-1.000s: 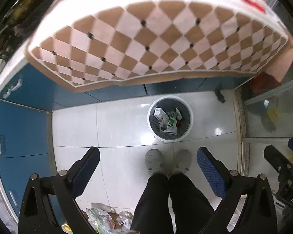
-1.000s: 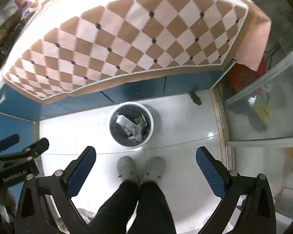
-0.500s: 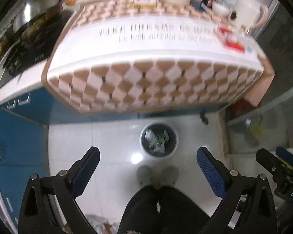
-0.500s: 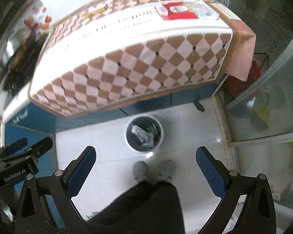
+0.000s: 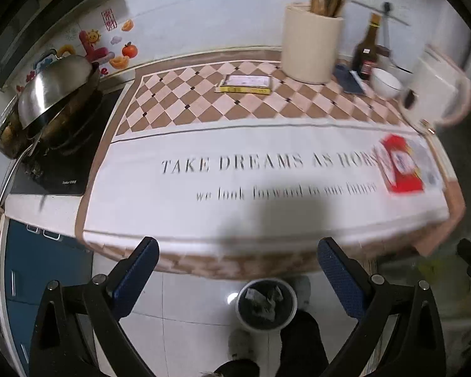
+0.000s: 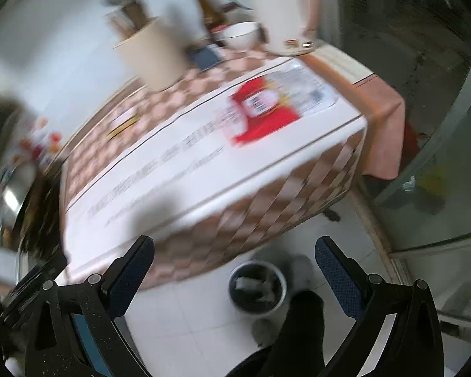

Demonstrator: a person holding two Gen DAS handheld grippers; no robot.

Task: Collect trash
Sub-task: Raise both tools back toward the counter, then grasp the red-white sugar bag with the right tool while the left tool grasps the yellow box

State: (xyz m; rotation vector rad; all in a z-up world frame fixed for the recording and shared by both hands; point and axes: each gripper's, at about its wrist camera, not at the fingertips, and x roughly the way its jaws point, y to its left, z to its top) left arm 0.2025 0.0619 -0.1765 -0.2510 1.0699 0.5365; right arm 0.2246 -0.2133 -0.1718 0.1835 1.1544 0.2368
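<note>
On the countertop's right end, red packet [image 5: 400,165] blurred, label unreadable | round bin [image 5: 267,304] below, crumpled contents unclear | left gripper [image 5: 237,275] wide, empty | right gripper [image 6: 234,273] wide, empty

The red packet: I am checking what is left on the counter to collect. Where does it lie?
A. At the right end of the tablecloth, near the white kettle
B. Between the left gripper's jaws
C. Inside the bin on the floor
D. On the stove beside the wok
A: the red packet lies flat on the tablecloth at its right end, just in front of the white kettle.
</note>
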